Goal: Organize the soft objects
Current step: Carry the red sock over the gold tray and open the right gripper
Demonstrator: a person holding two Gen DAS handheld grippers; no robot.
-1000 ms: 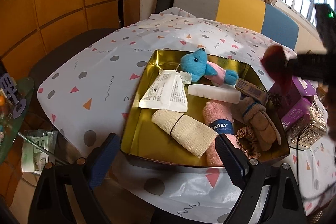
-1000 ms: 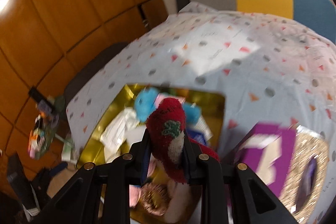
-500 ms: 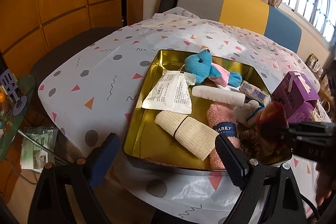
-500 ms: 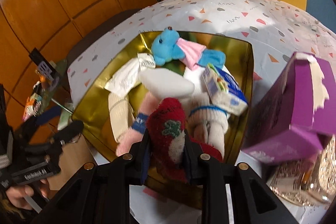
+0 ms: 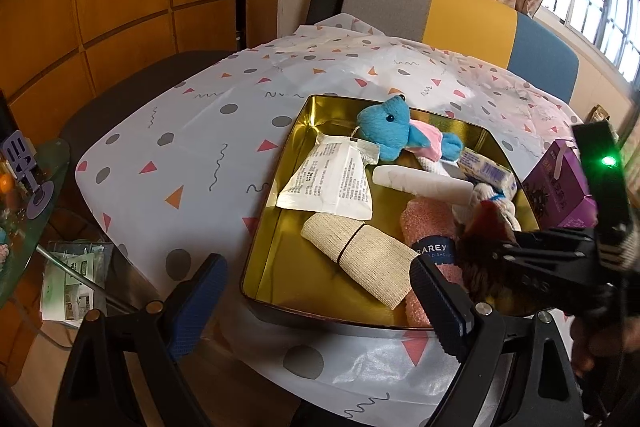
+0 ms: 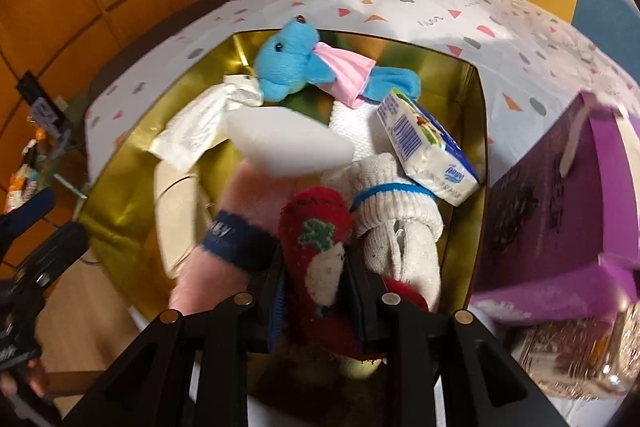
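Seemingly idle, the left tongs (image 5: 316, 301) stood spread and empty at the bottom of the left wrist view, before the gold tray (image 5: 280, 227) on the counter (image 5: 192, 147). At lower right the right tongs (image 5: 476, 247) pinched a red sock (image 5: 486, 221) over the tray's right end, beside the pink sock (image 5: 426, 223)

From the right wrist view, the right tongs (image 6: 314, 283) gripped the red sock (image 6: 316, 227) at lower centre, between pink sock (image 6: 240, 219) and white sock (image 6: 396, 223); blue plush (image 6: 288, 61) lay above

Glossy gold metal tin (image 5: 276, 227) holds a fuzzy red sock (image 6: 316, 227) and plush blue toy (image 6: 288, 63).
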